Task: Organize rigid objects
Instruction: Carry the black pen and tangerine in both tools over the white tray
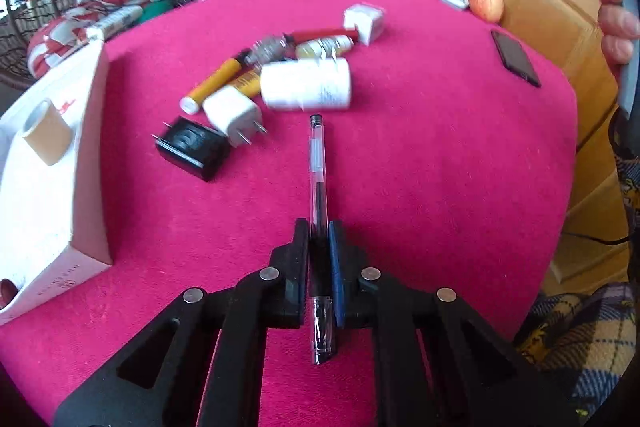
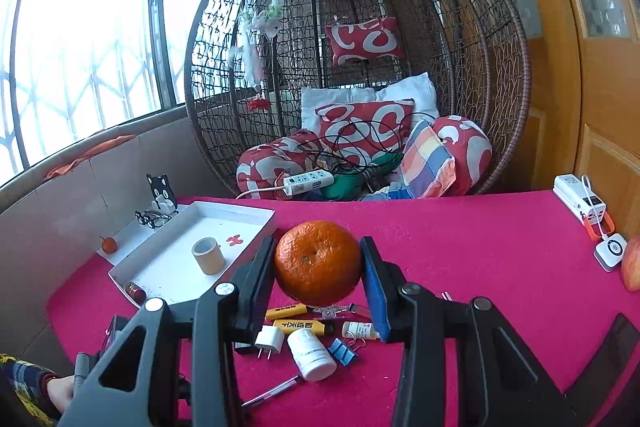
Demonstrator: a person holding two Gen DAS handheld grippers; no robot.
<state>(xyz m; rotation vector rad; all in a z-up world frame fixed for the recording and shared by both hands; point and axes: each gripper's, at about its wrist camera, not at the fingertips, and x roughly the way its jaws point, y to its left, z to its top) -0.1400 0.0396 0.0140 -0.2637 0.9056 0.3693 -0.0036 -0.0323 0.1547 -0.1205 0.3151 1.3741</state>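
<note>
Fuzzy magenta cloth covers the desk [image 1: 440, 167] as the left hand-held gripper [image 1: 319, 231] clamps a slim clear-barrelled pen [image 1: 318, 163] above it, while the right hand-held gripper [image 2: 319, 259] squeezes a round, dimpled orange [image 2: 318, 263] over the clutter.

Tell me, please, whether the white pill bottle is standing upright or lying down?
Lying down: the white pill bottle rests on its side on the pink tablecloth, among the chargers.
</note>
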